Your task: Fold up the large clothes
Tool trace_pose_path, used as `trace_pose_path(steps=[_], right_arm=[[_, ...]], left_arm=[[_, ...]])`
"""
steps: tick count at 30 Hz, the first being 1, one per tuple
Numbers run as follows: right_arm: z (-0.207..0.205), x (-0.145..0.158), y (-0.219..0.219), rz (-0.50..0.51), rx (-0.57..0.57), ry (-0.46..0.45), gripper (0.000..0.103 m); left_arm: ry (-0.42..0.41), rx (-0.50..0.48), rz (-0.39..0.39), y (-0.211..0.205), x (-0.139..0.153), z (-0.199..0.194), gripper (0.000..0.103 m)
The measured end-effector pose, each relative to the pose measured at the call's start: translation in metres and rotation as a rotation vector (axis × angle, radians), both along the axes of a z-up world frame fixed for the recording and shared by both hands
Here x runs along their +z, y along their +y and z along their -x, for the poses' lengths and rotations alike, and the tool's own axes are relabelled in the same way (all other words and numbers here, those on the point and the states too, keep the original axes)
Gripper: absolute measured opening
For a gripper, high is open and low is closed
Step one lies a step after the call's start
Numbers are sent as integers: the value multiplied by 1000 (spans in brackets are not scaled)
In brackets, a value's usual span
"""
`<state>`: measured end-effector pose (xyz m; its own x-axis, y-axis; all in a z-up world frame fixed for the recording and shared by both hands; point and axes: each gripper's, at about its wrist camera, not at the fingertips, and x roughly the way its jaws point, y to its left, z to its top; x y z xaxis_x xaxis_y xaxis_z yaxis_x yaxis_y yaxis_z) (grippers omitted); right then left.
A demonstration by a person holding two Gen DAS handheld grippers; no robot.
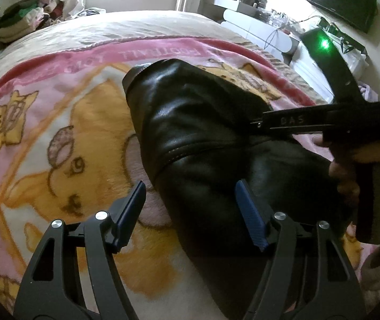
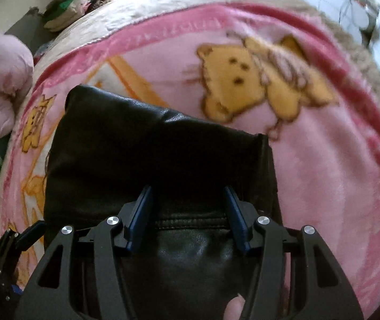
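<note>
A black leather jacket [image 1: 190, 122] lies folded on a pink bear-print blanket [image 1: 56, 133] that covers the bed. My left gripper [image 1: 190, 200] is open above the jacket's near left edge, with one blue pad over the leather and the other over the blanket. My right gripper [image 1: 256, 125], held by a hand [image 1: 347, 176], reaches in from the right onto the jacket. In the right wrist view, the right gripper [image 2: 187, 205] has a thick fold of the jacket [image 2: 136, 146] filling the gap between its pads. The blanket [image 2: 323, 160] behind it is blurred.
A pile of folded clothes [image 1: 24, 18] sits beyond the bed's far left corner. White furniture [image 1: 259, 29] and a black screen [image 1: 342, 0] stand at the far right. A pale pink pillow [image 2: 0, 80] lies at the bed's left edge.
</note>
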<state>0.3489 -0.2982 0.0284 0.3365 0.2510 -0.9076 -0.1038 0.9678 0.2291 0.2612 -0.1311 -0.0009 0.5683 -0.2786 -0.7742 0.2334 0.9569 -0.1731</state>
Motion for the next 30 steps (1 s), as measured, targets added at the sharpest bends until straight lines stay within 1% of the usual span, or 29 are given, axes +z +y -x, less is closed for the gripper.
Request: trace_pose_path(steps=[2, 4, 6, 7, 9, 10, 11, 12, 13, 14, 16, 17, 19, 20, 21, 22, 23, 24, 26, 27, 28, 29, 30], right_arm=[[-1, -8, -4, -26, -16, 7, 53], [0, -11, -4, -24, -15, -6, 53], [2, -10, -5, -33, -25, -15, 53], [4, -8, -5, -35, -28, -26, 53], [14, 8, -6, -47, -11, -86, 53], [20, 18, -11, -68, -9, -125, 54], [33, 34, -23, -127, -35, -180, 60], [41, 43, -32, -165, -59, -207, 72], [52, 52, -44, -201, -93, -240, 77], [69, 60, -62, -226, -147, -283, 79], [88, 64, -82, -250, -195, -310, 82], [99, 59, -93, -258, -224, -296, 88], [112, 47, -105, -301, -249, -267, 88], [120, 38, -111, -367, -243, -259, 90], [125, 29, -116, -459, -230, -246, 93], [126, 23, -117, -516, -219, -228, 94], [125, 13, -120, -581, -201, -186, 96], [122, 6, -121, -598, -189, -156, 97], [115, -14, -122, -542, -193, -98, 98], [112, -24, -123, -552, -190, -73, 98], [110, -35, -124, -590, -187, -42, 96], [109, -45, -127, -617, -194, -24, 92], [109, -46, -128, -620, -191, -30, 83]], left_arm=[[9, -3, 5, -1, -4, -4, 63], [18, 0, 14, 0, -7, -6, 65], [27, 3, 39, 2, -7, -7, 65], [29, 5, 52, 5, -6, -7, 67], [36, 11, 74, 10, -4, -5, 69], [38, 10, 85, 11, -3, -4, 69], [35, 12, 94, 14, -1, -3, 69], [35, 14, 98, 15, 0, -3, 69], [38, 16, 106, 16, 0, -3, 69], [49, 16, 130, 19, -1, -2, 69], [68, 20, 176, 22, -2, -1, 80], [82, 22, 211, 25, -4, 0, 81], [106, 17, 270, 27, -8, 2, 82], [123, 18, 297, 28, -10, 2, 85], [142, 21, 314, 27, -14, 1, 92], [154, 23, 316, 25, -17, 0, 94], [161, 24, 317, 23, -19, -1, 94], [174, 30, 330, 21, -23, -4, 94], [204, 35, 367, 18, -28, -6, 94], [232, 37, 384, 16, -34, -8, 94], [249, 39, 398, 14, -38, -10, 94], [261, 44, 418, 13, -42, -10, 94], [274, 46, 444, 13, -45, -12, 94]])
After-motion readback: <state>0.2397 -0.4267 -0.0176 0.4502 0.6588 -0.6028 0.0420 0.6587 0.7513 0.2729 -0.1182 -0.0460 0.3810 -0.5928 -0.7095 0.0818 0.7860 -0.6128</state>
